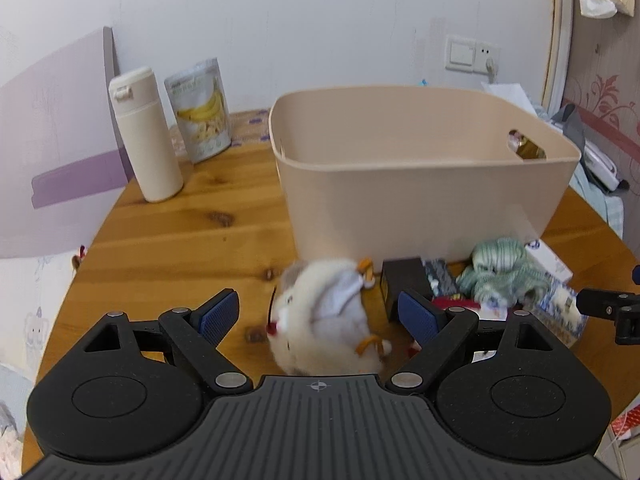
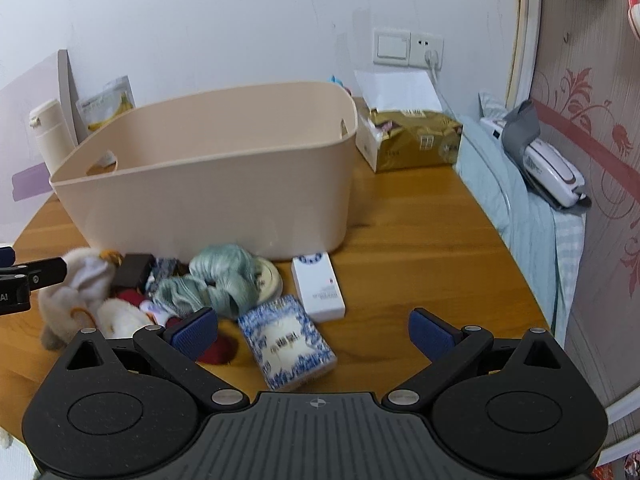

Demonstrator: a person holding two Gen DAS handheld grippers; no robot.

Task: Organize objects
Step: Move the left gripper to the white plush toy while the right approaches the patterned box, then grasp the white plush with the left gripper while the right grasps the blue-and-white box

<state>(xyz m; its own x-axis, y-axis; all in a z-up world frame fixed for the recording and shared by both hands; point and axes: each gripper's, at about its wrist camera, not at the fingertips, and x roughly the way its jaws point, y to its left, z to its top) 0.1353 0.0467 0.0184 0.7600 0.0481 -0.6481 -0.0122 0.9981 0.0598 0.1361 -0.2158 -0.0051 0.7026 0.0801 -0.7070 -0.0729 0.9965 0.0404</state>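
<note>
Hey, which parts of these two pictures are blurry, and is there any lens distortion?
Left wrist view: the white plush toy is smeared, and the table edge bows from fisheye. Right wrist view: the green cloth is soft, the blue-patterned box sharper, and the door frame curves.

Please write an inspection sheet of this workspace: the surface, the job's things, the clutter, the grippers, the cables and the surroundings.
Surface: round wooden table, partly covered.
Job's things: beige bin, nothing visible inside; in front of it a plush toy, black box, green cloth, white box, blue-patterned box.
Clutter: bottle, banana snack pouch, gold tissue pack.
Grippers: left gripper open, jaws either side of the plush toy; right gripper open above the blue-patterned box.
Cables: white cord plugged into the wall socket.
Surroundings: white wall, bedding beside the table.
</note>
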